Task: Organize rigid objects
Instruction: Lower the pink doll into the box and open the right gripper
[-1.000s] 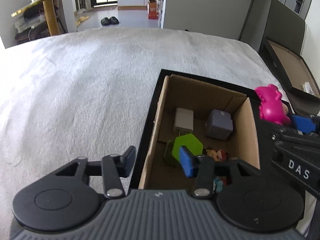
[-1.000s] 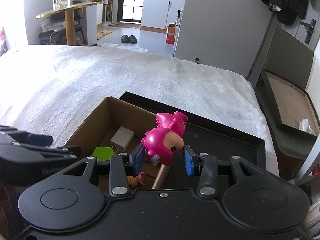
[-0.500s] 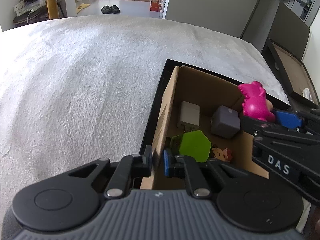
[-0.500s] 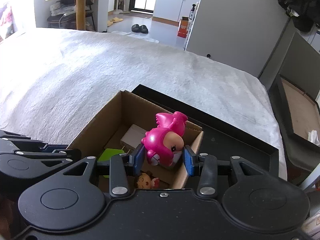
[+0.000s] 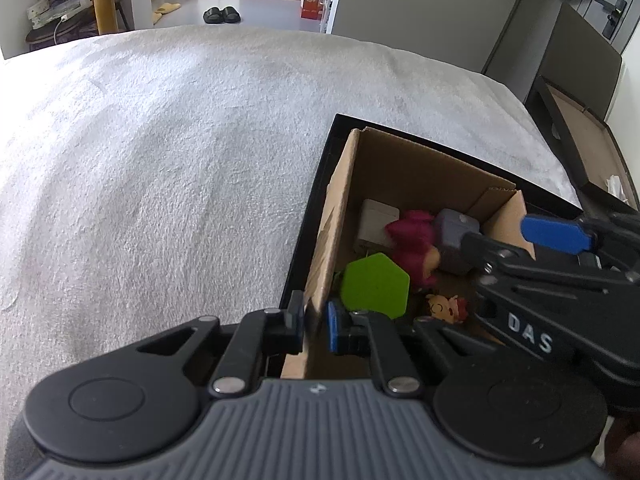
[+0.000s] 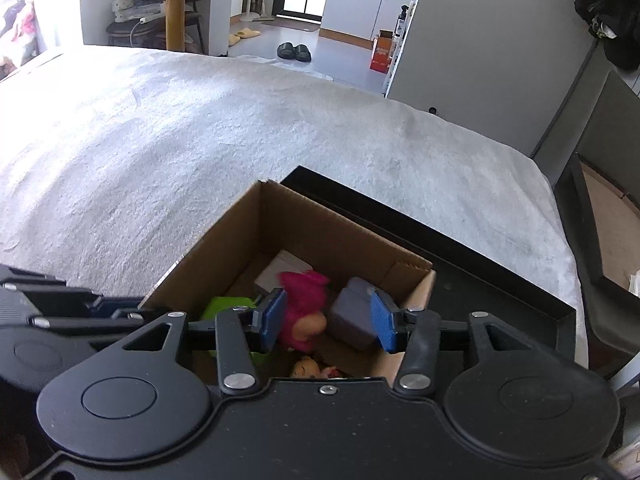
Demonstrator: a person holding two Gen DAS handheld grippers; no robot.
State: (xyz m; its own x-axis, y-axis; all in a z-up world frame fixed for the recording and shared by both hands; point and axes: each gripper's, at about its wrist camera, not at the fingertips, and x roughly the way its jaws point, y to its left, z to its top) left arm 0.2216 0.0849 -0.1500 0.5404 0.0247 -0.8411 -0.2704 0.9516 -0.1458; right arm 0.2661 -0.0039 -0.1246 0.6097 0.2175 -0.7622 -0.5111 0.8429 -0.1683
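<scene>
A brown cardboard box [image 5: 404, 168] [image 6: 280, 216] sits in a black tray [image 6: 460, 248] on the grey bedspread. Inside lie a pink toy figure [image 5: 414, 242] [image 6: 304, 312], a green hexagon piece [image 5: 374, 284], a grey cube [image 5: 454, 236] [image 6: 354, 316], a white charger [image 5: 378, 220] and a small doll [image 5: 442, 308]. My left gripper [image 5: 314, 322] is shut on the box's left wall. My right gripper [image 6: 326, 320] is open above the box, the pink toy lying below its fingers.
A second open box with a black rim [image 5: 576, 132] stands to the right of the bed. The grey bedspread [image 5: 160, 160] stretches left and ahead. A gold table [image 6: 176, 4] and slippers [image 6: 294, 51] are on the floor beyond.
My right gripper opened and the pink toy dropped into the box. My left gripper closed on the box's left wall.
</scene>
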